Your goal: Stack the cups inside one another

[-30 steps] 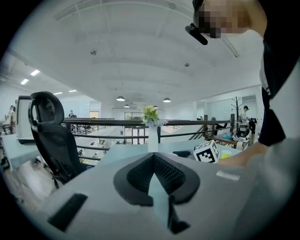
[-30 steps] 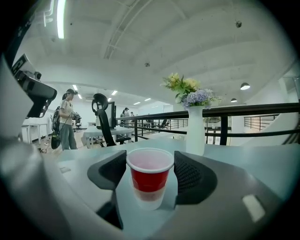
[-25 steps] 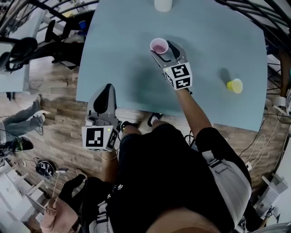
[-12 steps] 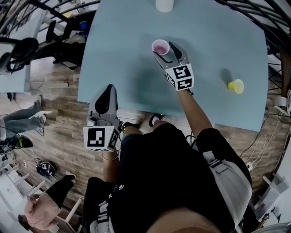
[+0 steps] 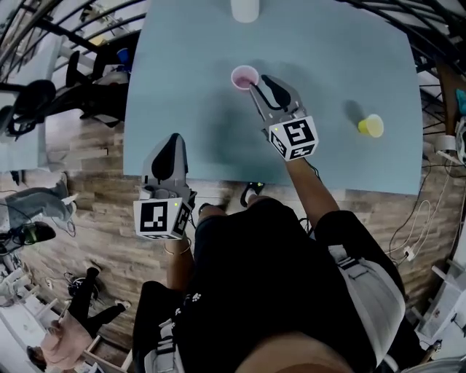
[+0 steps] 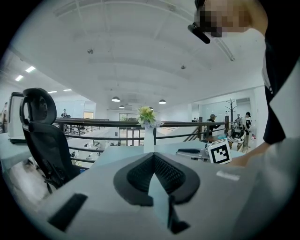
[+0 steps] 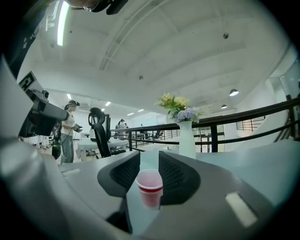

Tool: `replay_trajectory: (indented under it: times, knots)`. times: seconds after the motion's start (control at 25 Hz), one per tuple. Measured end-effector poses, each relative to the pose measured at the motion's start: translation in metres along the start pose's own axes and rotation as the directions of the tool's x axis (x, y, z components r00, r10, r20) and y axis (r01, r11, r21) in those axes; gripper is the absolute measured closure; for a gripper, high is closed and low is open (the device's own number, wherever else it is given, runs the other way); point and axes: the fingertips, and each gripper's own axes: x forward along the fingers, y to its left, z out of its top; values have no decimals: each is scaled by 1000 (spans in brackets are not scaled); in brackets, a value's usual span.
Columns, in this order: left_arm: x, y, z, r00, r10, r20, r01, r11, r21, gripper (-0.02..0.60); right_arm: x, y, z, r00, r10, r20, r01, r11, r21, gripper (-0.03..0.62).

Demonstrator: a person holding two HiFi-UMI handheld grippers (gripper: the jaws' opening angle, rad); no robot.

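Pink cup (image 5: 245,76) sat at the tips of your right gripper (image 5: 255,85), in the upper middle of the head view. The right gripper view showed it upright, mouth up, squarely between the two pads (image 7: 150,186). Those jaws had just been closing, and they stood narrowed onto the cup's sides, so you appeared to have hold of it. The yellow cup (image 5: 372,126) lay out toward the right edge of the frame, well apart from the pink one across bare tabletop. I could not tell from above whether it stood upright or leaned. Judging by that layout, the coming move turned on carrying the pink cup rightward to the yellow one with its axis kept vertical. Your right hand was plainly the nearer. Your left gripper (image 5: 172,140) hung at lower left, off the near edge of the table (image 5: 189,87) and over the wooden floor (image 5: 95,182). Its jaws were brought together on nothing. The tabletop was a smooth pale blue, with a white vase (image 5: 245,9) at its far edge. Beyond it were a railing (image 7: 243,122), office chairs and other people at work.
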Motion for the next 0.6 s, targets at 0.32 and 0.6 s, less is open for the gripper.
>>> replay_trajectory:
  times: [0.32,0.6]
  knots:
    - [19,-19,6,993,-117,23,117,993,14,589,-42,-4,15,993,-107,44,106,994,16,551]
    - [34,-44,9,975,-219,30,218,975,30,589,-89,-4,25,978,-198,64,196,980,37,588]
